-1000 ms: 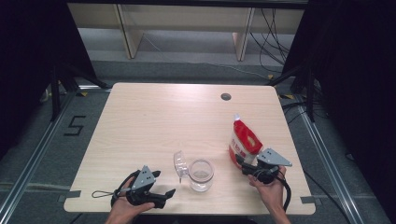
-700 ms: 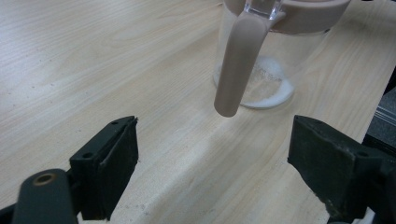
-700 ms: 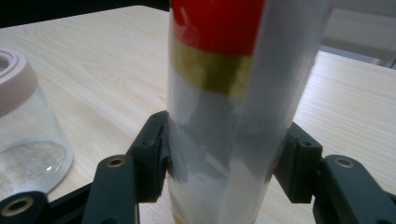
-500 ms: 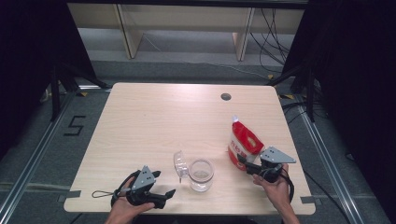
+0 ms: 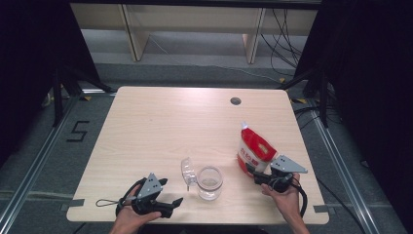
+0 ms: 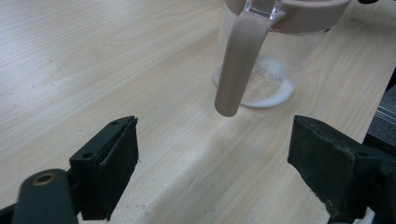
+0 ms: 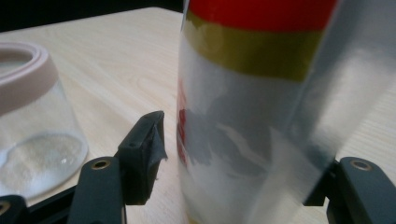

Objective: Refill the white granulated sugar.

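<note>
A red-and-white pouch (image 5: pixel 254 148) stands upright at the table's front right. My right gripper (image 5: pixel 252 171) reaches its base from the right. In the right gripper view the pouch (image 7: pixel 252 116) sits between the jaws. The left pad (image 7: pixel 149 140) stands a little off it and the other pad is hidden behind it. These jaws have just been opening. A glass jar (image 5: pixel 210 183) with white grains at its bottom stands front centre, its clear lid (image 5: pixel 187 170) hinged open to the left. My left gripper (image 5: pixel 171 191) rests open left of the jar (image 6: pixel 261 70), nothing between its jaws.
The wooden table (image 5: pixel 170 126) has a round cable hole (image 5: pixel 235 101) at the back right. Dark curtains flank both sides, and cables and a shelf frame lie on the floor beyond the far edge.
The right hand has shifted slightly to the right while the pouch stays standing in place. The left hand, the jar and its lid have not moved.
</note>
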A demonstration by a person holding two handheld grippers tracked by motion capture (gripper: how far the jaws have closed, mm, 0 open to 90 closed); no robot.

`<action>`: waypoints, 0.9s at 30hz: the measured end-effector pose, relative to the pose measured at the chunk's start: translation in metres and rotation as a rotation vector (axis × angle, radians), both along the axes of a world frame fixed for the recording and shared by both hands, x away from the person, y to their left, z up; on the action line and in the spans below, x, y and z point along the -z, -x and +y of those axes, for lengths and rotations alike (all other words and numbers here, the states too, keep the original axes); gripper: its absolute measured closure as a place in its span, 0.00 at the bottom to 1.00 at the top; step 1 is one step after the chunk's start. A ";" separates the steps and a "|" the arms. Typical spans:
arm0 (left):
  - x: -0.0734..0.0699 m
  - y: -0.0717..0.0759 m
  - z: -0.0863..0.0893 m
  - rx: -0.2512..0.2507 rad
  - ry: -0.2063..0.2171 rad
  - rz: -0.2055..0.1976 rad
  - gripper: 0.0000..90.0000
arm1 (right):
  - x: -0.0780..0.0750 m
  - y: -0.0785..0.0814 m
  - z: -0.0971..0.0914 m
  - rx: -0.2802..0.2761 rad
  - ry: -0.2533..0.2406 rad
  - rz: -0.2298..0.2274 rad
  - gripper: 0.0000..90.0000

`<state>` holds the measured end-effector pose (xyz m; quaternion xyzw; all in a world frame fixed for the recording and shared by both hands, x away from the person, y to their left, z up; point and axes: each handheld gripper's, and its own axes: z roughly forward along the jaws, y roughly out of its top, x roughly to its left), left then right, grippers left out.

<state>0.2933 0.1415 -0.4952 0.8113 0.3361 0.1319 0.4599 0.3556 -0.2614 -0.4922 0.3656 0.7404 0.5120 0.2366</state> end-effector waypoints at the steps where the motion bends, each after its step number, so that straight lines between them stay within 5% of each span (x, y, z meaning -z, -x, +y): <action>1: 0.001 -0.001 0.000 0.001 -0.006 -0.001 0.18 | 0.000 -0.001 0.000 0.014 -0.010 -0.017 0.41; 10: 0.001 -0.001 -0.001 0.004 -0.005 0.003 0.18 | 0.005 -0.005 0.003 0.045 -0.032 -0.049 0.31; 19: 0.002 -0.001 -0.002 0.004 -0.002 0.006 0.18 | 0.007 -0.009 0.004 0.042 -0.065 -0.074 0.30; 21: 0.001 -0.002 -0.001 0.011 -0.034 0.001 0.18 | 0.010 -0.011 0.004 0.044 -0.089 -0.088 0.31; 23: 0.002 0.000 -0.003 0.000 -0.002 0.005 0.18 | 0.012 -0.013 0.001 0.038 -0.074 -0.110 0.33; 27: 0.001 0.000 -0.002 0.008 -0.008 0.006 0.18 | 0.018 -0.014 0.002 0.047 -0.106 -0.086 0.33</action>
